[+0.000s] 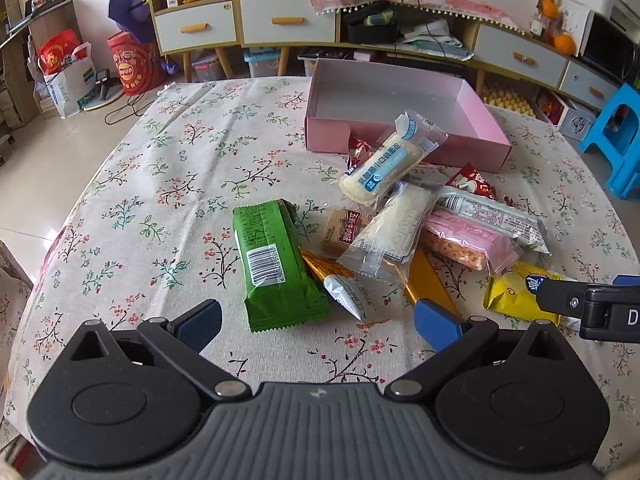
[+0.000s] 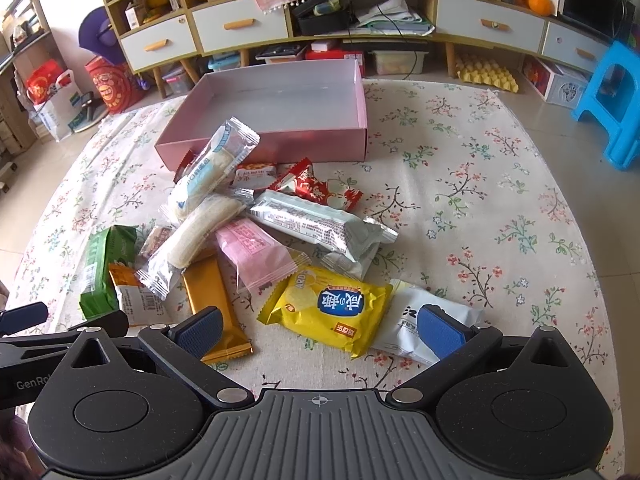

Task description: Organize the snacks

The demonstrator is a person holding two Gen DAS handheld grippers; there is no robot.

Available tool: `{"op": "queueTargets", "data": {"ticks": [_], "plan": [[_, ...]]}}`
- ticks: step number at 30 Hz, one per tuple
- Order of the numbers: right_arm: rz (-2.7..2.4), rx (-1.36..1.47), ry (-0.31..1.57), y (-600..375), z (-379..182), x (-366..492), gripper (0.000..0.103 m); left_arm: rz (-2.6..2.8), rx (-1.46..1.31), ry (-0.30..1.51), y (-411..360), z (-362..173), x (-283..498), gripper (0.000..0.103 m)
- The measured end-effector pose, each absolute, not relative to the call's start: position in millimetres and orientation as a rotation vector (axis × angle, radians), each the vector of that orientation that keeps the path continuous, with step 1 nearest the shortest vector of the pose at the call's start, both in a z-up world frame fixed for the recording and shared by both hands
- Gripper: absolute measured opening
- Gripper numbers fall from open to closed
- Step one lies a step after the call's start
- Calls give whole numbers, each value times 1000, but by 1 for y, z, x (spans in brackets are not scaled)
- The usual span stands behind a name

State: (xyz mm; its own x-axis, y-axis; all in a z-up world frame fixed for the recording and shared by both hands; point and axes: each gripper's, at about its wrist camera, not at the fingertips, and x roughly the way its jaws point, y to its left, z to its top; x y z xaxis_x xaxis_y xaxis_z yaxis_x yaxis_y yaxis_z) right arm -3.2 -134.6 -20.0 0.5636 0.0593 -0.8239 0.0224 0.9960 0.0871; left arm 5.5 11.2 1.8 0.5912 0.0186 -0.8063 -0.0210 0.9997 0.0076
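"GenRo" shows on the left gripper's arm (image 2: 28,382), a lone "D" on the right gripper's arm (image 1: 632,317), "ARD" on the yellow packet (image 2: 332,312) (its blue badge: Chinese characters), barcode on the green packet (image 1: 276,264).

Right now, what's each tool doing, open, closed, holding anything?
Left tool: open, holding nothing, lined up with the green snack pack.
Right tool: open, holding nothing, lined up with the yellow snack pack.

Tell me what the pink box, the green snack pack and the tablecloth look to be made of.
Pink box: likely thin cardboard with a matte finish; straight folded walls, cut notch in front.
Green snack pack: glossy plastic film, by its crimped serrated ends, sheen and printed barcode.
Tablecloth: woven fabric, perhaps cotton or linen; matte floral print, soft wrinkles, fringed far edge.
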Motion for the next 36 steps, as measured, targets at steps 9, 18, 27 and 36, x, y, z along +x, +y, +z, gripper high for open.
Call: {"op": "queueTargets", "data": {"ticks": [9,18,27,36], "plan": [[29,84,975,-132,-21,-3,103,19,-4,929,11,3,5,103],[38,84,975,-131,-20,-3,103,15,1,926,11,3,5,103],[27,66,980,-133,-20,2,103,-37,12,959,9,4,8,103],[70,73,1032,-137,-6,22,103,-116,20,963,10,17,30,103]]}}
